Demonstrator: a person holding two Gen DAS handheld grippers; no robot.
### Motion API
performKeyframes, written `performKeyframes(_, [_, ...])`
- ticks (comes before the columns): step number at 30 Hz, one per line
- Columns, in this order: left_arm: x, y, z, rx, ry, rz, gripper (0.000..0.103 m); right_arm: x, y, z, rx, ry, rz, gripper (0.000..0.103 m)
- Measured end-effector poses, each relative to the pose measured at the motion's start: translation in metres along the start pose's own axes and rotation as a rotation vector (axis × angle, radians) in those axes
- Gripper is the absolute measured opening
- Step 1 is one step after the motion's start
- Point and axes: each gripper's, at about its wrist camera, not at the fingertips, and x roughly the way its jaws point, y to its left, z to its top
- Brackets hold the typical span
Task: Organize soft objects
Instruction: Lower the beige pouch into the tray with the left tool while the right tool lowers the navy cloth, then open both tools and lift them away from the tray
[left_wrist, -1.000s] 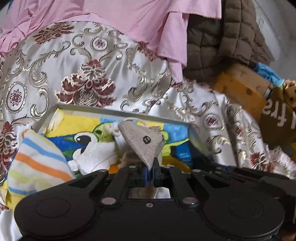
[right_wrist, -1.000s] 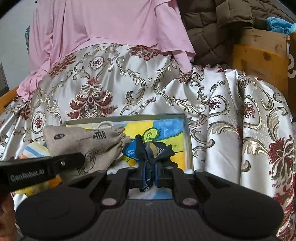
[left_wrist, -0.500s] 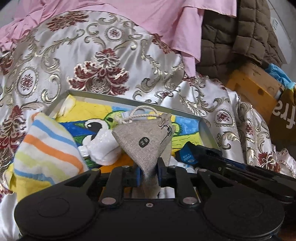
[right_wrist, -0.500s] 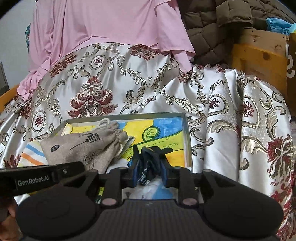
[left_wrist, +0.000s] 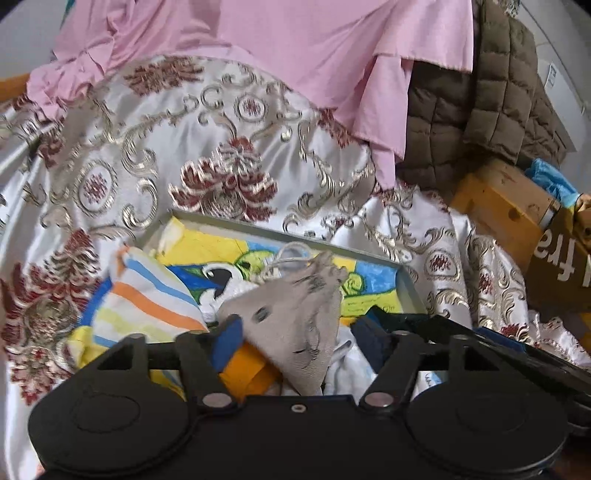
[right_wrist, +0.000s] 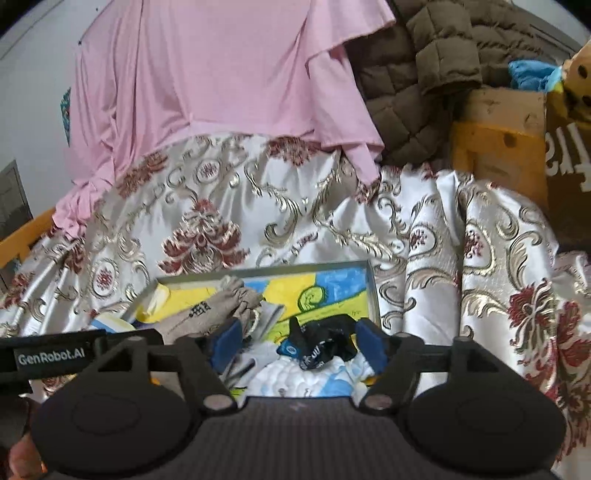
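Pouch (left_wrist: 291, 332): coarse grey linen, triangular | sock (right_wrist: 321, 345): dark, crumpled | both jaws opening, pads clear

Ahead of you a floral satin cloth (right_wrist: 295, 221) drapes, pink fabric (right_wrist: 229, 74) above, brown quilted coat (right_wrist: 417, 81) and wooden crate (right_wrist: 495, 147) right.

Pink garment (left_wrist: 280, 48), plain. Satin cloth (left_wrist: 155, 158): silvery white with gold scrollwork and dark red floral medallions. Quilted jacket (left_wrist: 480, 110), olive brown. Shallow grey-rimmed tray (right_wrist: 372, 291), its lining painted in yellow, blue and green cartoon shapes. Drawstring pouch (left_wrist: 299, 332): beige-grey weave with black printed marks. Striped cloth (left_wrist: 147, 306): white with orange, blue and pale yellow bands. Crumpled sock (right_wrist: 317, 343): black with blue patch and white lettering. Fingers' pads (left_wrist: 227, 341) blue on black frames. Wooden frame (left_wrist: 498, 210), orange-yellow.
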Motion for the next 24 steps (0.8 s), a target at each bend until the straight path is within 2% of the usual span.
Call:
performKeyframes(3, [-0.022, 0.000, 0.001, 0.017, -0.032, 0.012, 0.085, -0.017, 0.004, 0.000, 0.001, -0.033, -0.003, 0.086])
performKeyframes(10, [-0.076, 0.011, -0.007, -0.007, -0.114, 0.017, 0.095, -0.062, 0.016, 0.001, -0.016, -0.117, -0.048, 0.102])
performKeyframes(13, [-0.100, 0.014, -0.015, 0.007, -0.149, 0.021, 0.101, -0.083, 0.019, 0.001, -0.016, -0.154, -0.051, 0.103])
performKeyframes(19, [-0.143, 0.016, -0.032, 0.026, -0.214, 0.035, 0.102, -0.124, 0.026, -0.004, -0.033, -0.219, -0.072, 0.103])
performKeyframes(24, [-0.177, 0.019, -0.048, 0.048, -0.237, 0.048, 0.102, -0.157, 0.035, -0.019, -0.056, -0.273, -0.085, 0.103])
